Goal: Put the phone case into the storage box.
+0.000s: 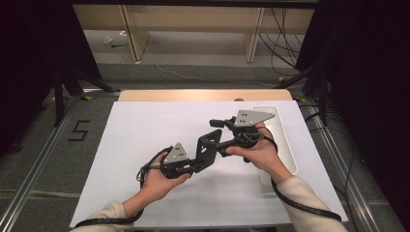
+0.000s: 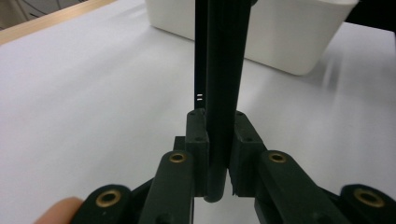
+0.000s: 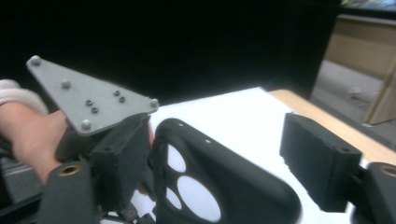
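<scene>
A black phone case [image 1: 208, 147] with round camera cut-outs hangs above the white sheet between the two hands. My left gripper [image 1: 199, 162] is shut on its lower edge. In the left gripper view the case [image 2: 223, 70] stands edge-on, clamped between the pads [image 2: 198, 135]. My right gripper [image 1: 221, 140] comes in from the right, and its jaws stand open on either side of the case's upper end. In the right gripper view the case [image 3: 224, 186] lies between the wide-apart pads [image 3: 317, 163] of my right gripper [image 3: 219, 161]; the right pad is clear of it. The left gripper's grey plate [image 3: 88, 100] shows behind.
A white rectangular bin [image 1: 286, 145] stands along the table's right side, close behind the right hand; in the left gripper view the bin [image 2: 289, 32] is straight ahead. A white sheet [image 1: 140, 140] covers the table, with a wooden edge [image 1: 193, 95] at the far side.
</scene>
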